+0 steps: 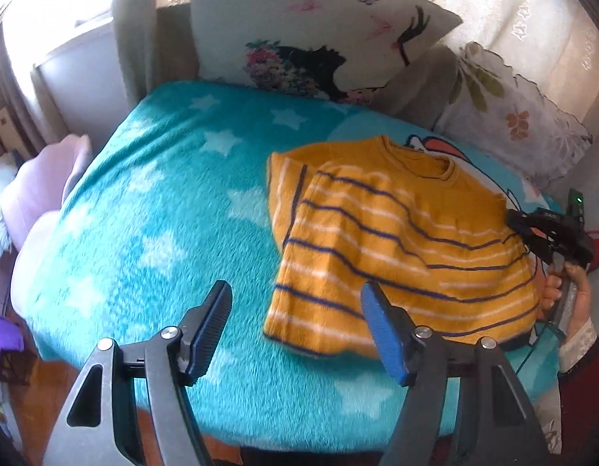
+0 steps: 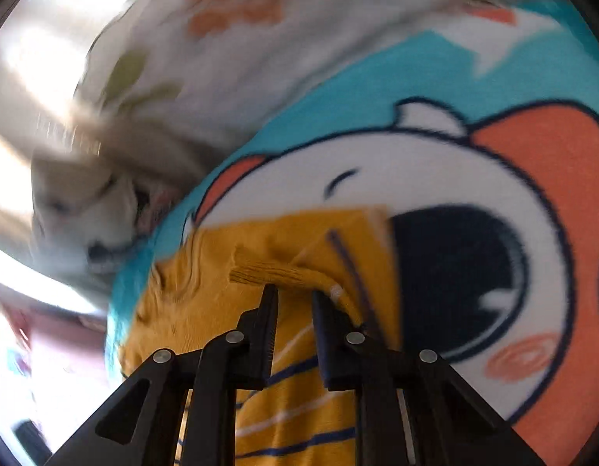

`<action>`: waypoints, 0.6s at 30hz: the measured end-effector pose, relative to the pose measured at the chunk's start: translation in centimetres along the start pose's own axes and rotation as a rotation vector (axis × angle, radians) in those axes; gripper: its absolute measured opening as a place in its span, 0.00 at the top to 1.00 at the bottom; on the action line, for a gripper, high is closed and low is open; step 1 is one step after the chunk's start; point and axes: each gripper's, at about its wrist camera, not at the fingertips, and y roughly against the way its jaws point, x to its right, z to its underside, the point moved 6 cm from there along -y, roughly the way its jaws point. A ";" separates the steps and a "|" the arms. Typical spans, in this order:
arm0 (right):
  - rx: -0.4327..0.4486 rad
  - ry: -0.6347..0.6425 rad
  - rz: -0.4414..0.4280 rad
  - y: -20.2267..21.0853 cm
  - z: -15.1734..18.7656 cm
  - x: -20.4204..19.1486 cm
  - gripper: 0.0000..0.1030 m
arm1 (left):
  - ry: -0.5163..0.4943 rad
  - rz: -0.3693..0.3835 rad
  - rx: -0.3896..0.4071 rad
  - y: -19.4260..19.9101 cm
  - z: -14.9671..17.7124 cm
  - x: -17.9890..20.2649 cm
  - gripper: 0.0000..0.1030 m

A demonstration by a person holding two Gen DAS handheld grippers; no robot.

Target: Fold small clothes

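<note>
Striped sweater (image 1: 396, 240) lies on your teal blanket (image 1: 144, 233), sleeve folded over | soft, limp knit: take it at hems | your right gripper (image 2: 293, 291) nearly closed, pinching its ribbed cuff (image 2: 268, 272) | left gripper (image 1: 295, 330) wide open, empty.

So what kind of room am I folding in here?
Probably a bedroom or living room at home: the striped sweater lies on a bed or couch under a teal star blanket, with printed pillows and curtains behind.
</note>
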 end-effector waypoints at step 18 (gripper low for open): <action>-0.070 0.348 -0.035 5.3 11.9 -5.5 0.50 | -0.036 0.006 0.021 -0.3 1.1 5.8 0.34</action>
